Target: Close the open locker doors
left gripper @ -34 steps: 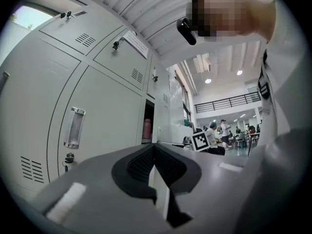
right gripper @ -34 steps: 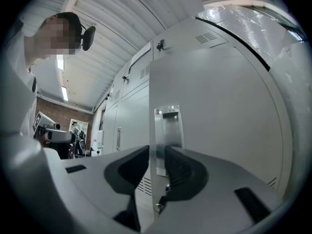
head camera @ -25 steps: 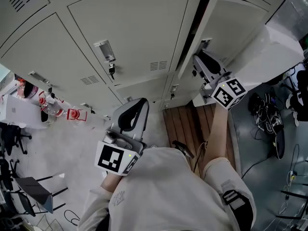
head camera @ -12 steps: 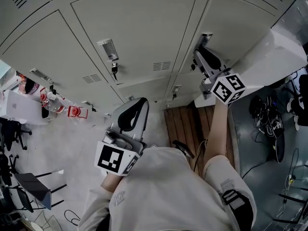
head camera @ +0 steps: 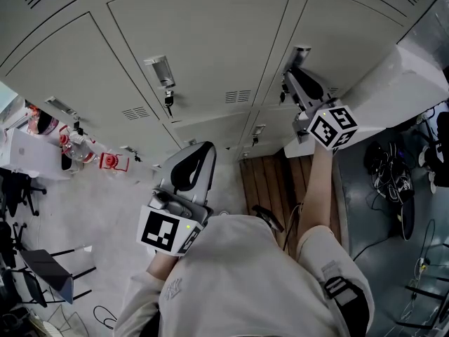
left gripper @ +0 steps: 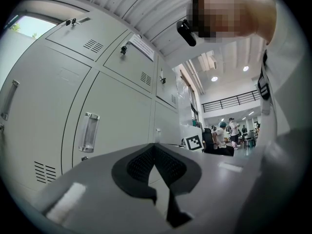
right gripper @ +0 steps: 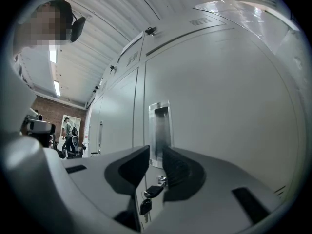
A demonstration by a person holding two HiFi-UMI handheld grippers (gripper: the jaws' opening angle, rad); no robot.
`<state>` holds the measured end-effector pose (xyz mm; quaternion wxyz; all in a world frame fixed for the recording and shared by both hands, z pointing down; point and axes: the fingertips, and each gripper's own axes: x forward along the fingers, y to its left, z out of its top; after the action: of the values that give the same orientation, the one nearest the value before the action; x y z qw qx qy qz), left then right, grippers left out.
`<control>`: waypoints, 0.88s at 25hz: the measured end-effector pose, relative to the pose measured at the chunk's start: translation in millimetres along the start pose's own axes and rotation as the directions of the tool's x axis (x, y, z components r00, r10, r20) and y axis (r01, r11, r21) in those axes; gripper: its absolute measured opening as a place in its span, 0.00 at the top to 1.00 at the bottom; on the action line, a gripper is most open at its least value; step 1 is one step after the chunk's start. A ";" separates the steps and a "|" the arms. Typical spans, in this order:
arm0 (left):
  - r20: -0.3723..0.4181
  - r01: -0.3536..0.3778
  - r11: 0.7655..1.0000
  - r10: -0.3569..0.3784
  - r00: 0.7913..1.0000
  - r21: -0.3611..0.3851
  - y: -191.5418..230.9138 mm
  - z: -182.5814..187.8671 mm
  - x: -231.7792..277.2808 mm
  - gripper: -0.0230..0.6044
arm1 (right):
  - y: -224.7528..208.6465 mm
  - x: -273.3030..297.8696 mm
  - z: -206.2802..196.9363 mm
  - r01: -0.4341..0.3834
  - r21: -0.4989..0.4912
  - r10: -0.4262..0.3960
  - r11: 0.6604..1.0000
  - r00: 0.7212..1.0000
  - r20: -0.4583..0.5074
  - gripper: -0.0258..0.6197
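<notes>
The grey upper locker door (head camera: 344, 27) at the right lies flush with its neighbours, with no gap at its edge. My right gripper (head camera: 291, 76) points level at it, its tips just below the metal handle (head camera: 300, 50). In the right gripper view the handle (right gripper: 159, 130) shows through the narrow gap between the jaws of the right gripper (right gripper: 155, 152), which is open with nothing between its pads. A key (right gripper: 151, 191) hangs under the handle. My left gripper (head camera: 203, 148) stays by my body, away from the lockers; in its own view the left gripper (left gripper: 155, 147) is shut and empty.
The middle locker (head camera: 203, 41) is closed and has a handle (head camera: 160, 70) with a key (head camera: 167, 102). A white panel (head camera: 414, 83) juts out at the right. Wooden slats (head camera: 270, 184) lie below, cables (head camera: 393, 160) on the floor right, red items (head camera: 109, 163) left.
The right locker door swung from ajar, with a dark gap at its left edge, to flush with the row. My right gripper followed it in. The left gripper kept still.
</notes>
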<state>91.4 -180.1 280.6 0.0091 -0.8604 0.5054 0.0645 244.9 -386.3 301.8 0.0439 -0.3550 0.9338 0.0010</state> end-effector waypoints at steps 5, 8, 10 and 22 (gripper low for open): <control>0.005 -0.016 1.000 0.016 1.000 0.003 3.8 4.2 -9.0 0.95 | 3.8 -3.2 0.9 0.018 -0.003 -0.018 1.000 1.000 -0.010 0.85; -0.001 -0.028 1.000 0.028 1.000 0.001 7.4 2.4 -18.9 0.95 | 11.5 -15.0 2.5 0.048 -0.010 -0.048 0.999 0.999 -0.002 0.85; -0.008 -0.035 0.999 0.035 0.999 -0.003 10.0 0.4 -28.0 0.95 | 22.9 -26.6 5.3 0.076 -0.020 -0.076 0.997 0.997 0.011 0.85; -0.024 -0.014 0.999 0.014 1.000 -0.035 18.1 -1.6 -120.2 0.95 | 197.7 -95.1 23.6 0.149 -0.042 -0.147 0.988 0.988 0.056 0.94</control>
<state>17.9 -84.6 297.5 -0.0127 -0.8576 0.5103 0.0631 186.5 -174.7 280.3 0.0601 -0.4242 0.9031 0.0287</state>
